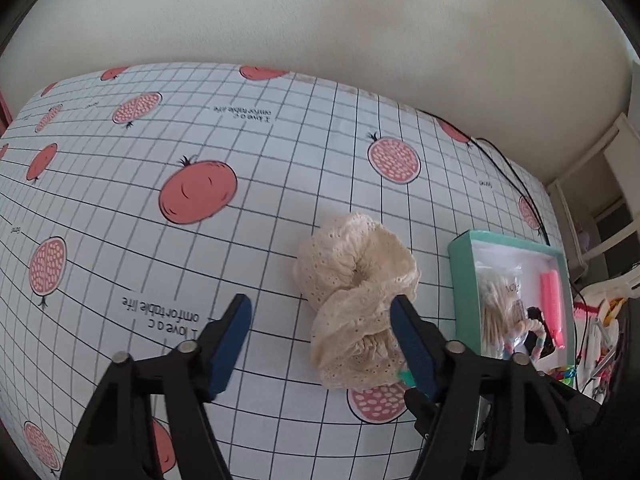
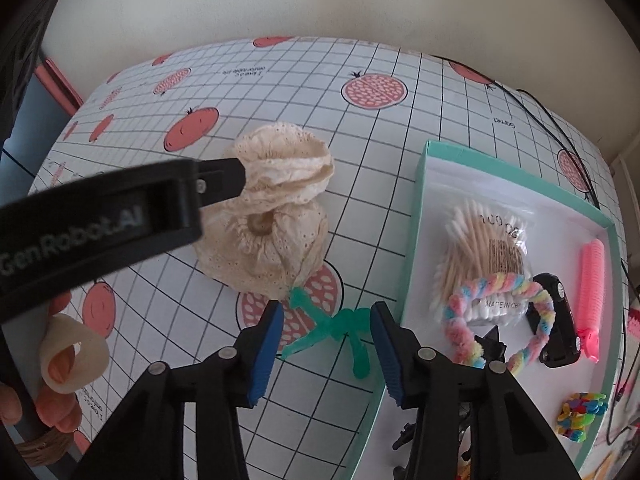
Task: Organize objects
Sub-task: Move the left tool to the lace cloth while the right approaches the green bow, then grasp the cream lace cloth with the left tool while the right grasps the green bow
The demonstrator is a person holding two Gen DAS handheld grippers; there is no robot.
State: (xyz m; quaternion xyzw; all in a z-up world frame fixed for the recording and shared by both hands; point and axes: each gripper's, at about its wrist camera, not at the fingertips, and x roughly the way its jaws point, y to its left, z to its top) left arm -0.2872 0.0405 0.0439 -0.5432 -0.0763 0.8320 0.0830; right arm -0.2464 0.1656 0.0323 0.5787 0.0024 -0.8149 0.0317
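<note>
Nearest in the right wrist view, the right gripper [image 2: 326,350] stands with its fingers [image 2: 265,356] spread wide and holding nothing. A green pipe-cleaner figure [image 2: 338,330] lies flat on the tabletop [image 2: 400,136] between and just ahead of the fingertips, its long strand running from near left toward far right, roughly across the gap. Judged from this, the right gripper is the nearer one to the figure, and closing on it would call for a short descent.

Just beyond the figure lies the cream scrunchie [image 2: 276,216], a soft lace ring slumped on the tabletop. The left gripper [image 1: 320,340] is also open and empty; its right finger [image 1: 412,348] is at, perhaps touching, the near right edge of the scrunchie [image 1: 356,300], so the ring lies ahead and to the right of the gap rather than inside it.

To the right stands a teal box [image 2: 416,216] holding a bag of cotton swabs [image 2: 480,252], a pastel twisted loop [image 2: 496,316] and a pink hair roller [image 2: 592,292].

The tabletop carries a white grid cloth printed with pomegranates; a plain pale wall [image 1: 320,20] closes the far side
</note>
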